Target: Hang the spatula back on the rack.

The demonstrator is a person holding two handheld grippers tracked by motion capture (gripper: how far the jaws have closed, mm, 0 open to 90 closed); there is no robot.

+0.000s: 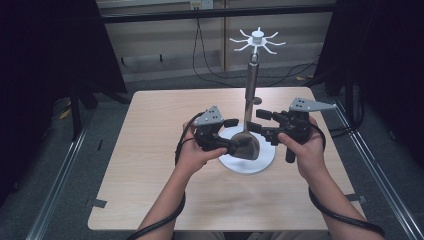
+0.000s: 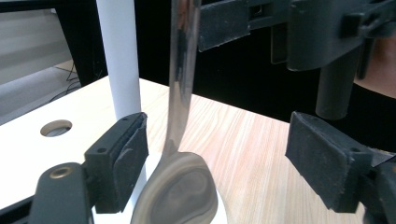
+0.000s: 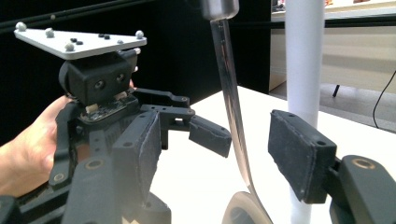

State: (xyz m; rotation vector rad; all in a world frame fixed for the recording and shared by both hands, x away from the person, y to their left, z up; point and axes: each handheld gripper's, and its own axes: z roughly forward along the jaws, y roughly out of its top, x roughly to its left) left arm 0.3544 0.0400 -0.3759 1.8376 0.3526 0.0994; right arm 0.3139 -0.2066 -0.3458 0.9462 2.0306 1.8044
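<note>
A metal spoon (image 1: 251, 85) hangs upright from the white hook rack (image 1: 257, 40), its bowl (image 1: 247, 145) low over the stand's round white base (image 1: 260, 162). My left gripper (image 1: 234, 134) reaches in from the left at bowl height. In the left gripper view its jaws (image 2: 219, 154) stand open around the spoon (image 2: 180, 70), which is nearer the left pad (image 2: 133, 158). My right gripper (image 1: 257, 121) comes from the right, a little higher. Its jaws (image 3: 219, 154) are open on either side of the spoon handle (image 3: 231, 93), with a gap on both sides.
The stand's white pole (image 3: 303, 51) rises just behind the spoon. The two grippers face each other closely across the spoon, the left gripper (image 3: 107, 88) showing in the right gripper view. The wooden table (image 1: 150, 165) ends near dark curtains and floor cables.
</note>
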